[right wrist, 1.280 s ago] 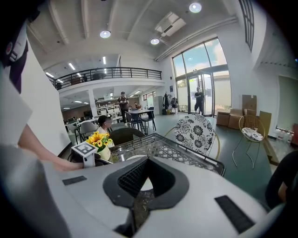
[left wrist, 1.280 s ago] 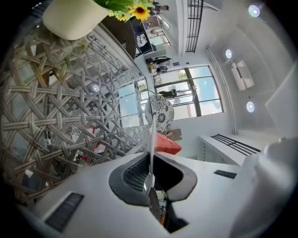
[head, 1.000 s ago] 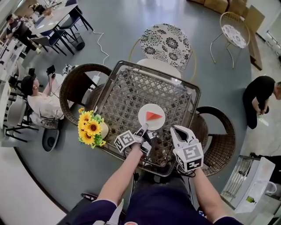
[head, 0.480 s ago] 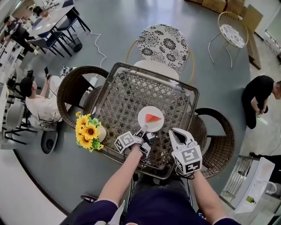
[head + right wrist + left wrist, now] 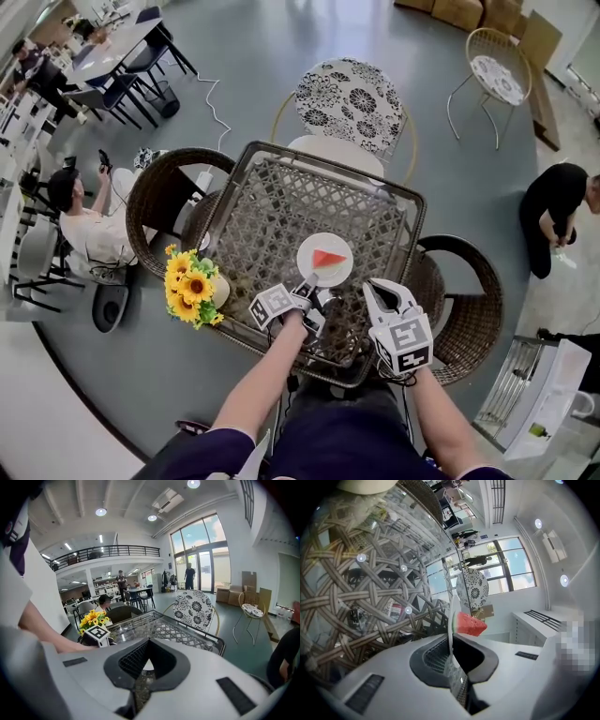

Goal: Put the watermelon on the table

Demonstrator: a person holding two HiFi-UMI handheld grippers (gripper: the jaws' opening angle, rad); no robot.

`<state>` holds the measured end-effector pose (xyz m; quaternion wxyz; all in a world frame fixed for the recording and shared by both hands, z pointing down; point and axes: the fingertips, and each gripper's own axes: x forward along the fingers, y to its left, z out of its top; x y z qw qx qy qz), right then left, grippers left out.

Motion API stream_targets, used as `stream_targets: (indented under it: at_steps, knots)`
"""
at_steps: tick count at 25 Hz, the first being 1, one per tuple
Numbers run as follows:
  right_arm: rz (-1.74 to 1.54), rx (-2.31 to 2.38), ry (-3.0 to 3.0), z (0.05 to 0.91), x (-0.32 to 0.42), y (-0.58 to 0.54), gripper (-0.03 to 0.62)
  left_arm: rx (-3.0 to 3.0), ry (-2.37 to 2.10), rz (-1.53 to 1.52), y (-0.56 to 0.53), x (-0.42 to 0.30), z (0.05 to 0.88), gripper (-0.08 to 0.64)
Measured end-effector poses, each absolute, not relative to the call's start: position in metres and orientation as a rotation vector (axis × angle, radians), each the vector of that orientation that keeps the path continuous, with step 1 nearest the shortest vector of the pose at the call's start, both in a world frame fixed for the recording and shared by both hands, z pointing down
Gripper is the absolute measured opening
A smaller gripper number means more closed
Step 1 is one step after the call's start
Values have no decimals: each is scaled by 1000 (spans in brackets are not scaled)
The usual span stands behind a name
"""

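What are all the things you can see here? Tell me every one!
table: one, glass over brown weave, middle
plate: one, white, near side of the table
watermelon slice: one, red, on the plate
sunflowers: one bunch, yellow, by the table's near-left corner
wicker chairs: two, dark brown, left and right of the table
patterned chair: one, black and white, far side
left gripper: one, white, shut on the plate's near edge
right gripper: one, white, shut, empty, beside the plate
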<state>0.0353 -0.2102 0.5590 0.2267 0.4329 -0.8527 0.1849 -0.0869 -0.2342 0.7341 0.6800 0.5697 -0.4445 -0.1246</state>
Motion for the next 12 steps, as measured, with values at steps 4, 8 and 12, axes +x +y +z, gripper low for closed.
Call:
stream_targets:
  at_steps: [4,8,12]
  knots:
    - [511,1185,-2356,560,35,-210,3,1320,-1025,-215,-236,-86,734,18]
    - [508,1181,-2358,559,34,-209,3,1346,-1043,-143,-235,-89,741,18]
    - [506,1182,-2354,558,34,-207,3,1368,-1091,-37,-232,-92,746,35]
